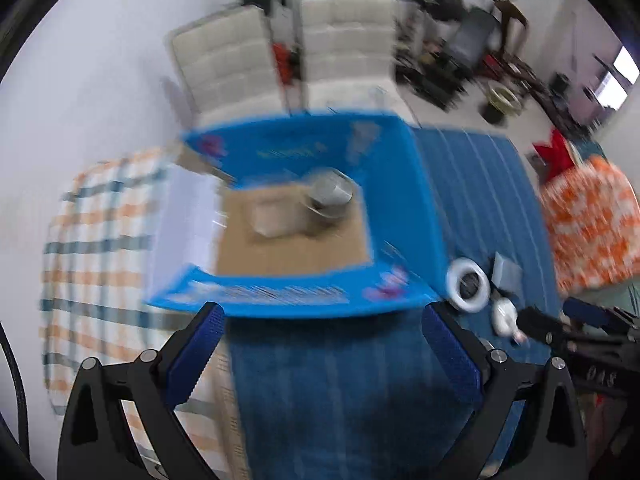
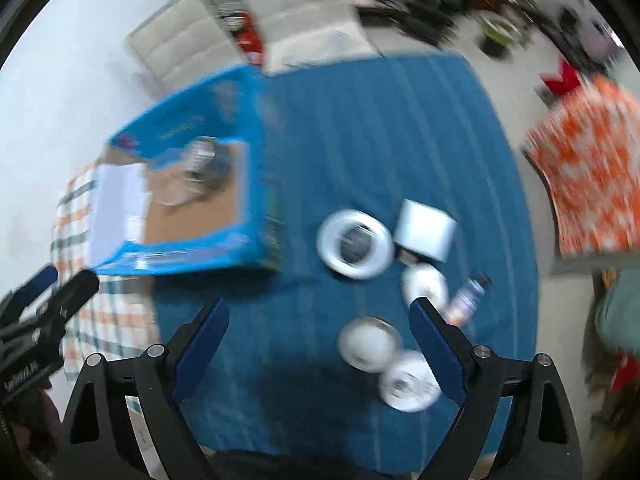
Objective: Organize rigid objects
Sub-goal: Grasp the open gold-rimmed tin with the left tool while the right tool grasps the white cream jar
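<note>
A blue cardboard box (image 1: 400, 184) (image 2: 252, 168) stands open on a blue cloth. Inside lie a metal cup (image 1: 330, 194) and a clear square container (image 1: 272, 216). My left gripper (image 1: 320, 312) is open and empty, just short of the box's near wall. On the cloth to the right lie a silver ring-shaped fixture (image 2: 354, 244) (image 1: 468, 284), a silver square block (image 2: 426, 230), three white round fittings (image 2: 370, 344) (image 2: 424, 286) (image 2: 408, 386) and a small bottle (image 2: 466, 296). My right gripper (image 2: 320, 312) is open and empty above them.
A checked cloth (image 1: 96, 248) lies left of the box. An orange patterned cloth (image 2: 592, 176) lies at the right. Two white padded chairs (image 1: 280, 52) stand behind the table. Clutter fills the back right of the room.
</note>
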`<state>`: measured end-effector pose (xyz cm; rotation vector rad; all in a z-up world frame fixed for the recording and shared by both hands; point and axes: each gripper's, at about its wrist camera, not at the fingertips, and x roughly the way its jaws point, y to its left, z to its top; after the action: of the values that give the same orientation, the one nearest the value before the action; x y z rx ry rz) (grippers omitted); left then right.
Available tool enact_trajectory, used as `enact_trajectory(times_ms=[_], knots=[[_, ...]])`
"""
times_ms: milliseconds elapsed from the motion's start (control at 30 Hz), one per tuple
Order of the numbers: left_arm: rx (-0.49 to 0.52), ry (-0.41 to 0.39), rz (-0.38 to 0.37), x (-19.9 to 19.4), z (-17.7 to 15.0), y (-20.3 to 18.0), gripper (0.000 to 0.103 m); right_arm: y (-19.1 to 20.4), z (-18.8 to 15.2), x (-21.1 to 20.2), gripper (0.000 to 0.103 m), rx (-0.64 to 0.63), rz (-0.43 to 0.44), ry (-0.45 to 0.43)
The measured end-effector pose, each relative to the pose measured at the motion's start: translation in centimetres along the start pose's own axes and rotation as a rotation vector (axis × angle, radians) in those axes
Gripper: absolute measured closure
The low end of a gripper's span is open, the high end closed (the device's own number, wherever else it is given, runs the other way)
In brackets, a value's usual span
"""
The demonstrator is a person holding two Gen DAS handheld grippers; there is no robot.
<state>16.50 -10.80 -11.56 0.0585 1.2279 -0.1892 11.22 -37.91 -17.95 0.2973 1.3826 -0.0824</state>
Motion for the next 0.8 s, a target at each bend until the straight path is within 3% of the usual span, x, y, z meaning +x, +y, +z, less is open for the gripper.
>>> enact_trajectory(times_ms=[167, 300, 367, 467, 600, 633, 800], knots=[[0.11, 0.1, -0.06, 4.1, -2.0, -7.2, 0.002, -9.4, -2.1, 3.1, 0.009, 0.163, -0.03, 0.084], [0.208, 0.192, -0.103, 8.1, -3.5, -13.2, 0.002, -13.8, -4.4, 5.9, 0.01, 0.249, -0.024, 0.133], [0.242, 0.239, -0.11, 10.3, -4.0, -15.4, 0.002, -15.1, -5.2, 6.9, 0.012, 0.282, -0.016, 0.137], [0.275, 0.291, -0.098, 13.3, -4.5, -18.0, 0.002, -16.7, -5.8, 8.4, 0.027, 0.323, -0.002, 0.158], [0.283, 0.34, -0.085, 16.4, -4.8, -20.8, 0.002, -17.9, -6.3, 9.5, 0.027, 0.345, 0.013, 0.167], [0.29, 0.35, -0.078, 16.9, -5.0, -21.2, 0.002, -18.1, -6.4, 9.7, 0.027, 0.336, -0.05, 0.161], [0.312, 0.419, -0.013, 19.1, -6.4, -21.4, 0.006, -17.2, -6.4, 10.7, 0.027, 0.298, -0.057, 0.182]])
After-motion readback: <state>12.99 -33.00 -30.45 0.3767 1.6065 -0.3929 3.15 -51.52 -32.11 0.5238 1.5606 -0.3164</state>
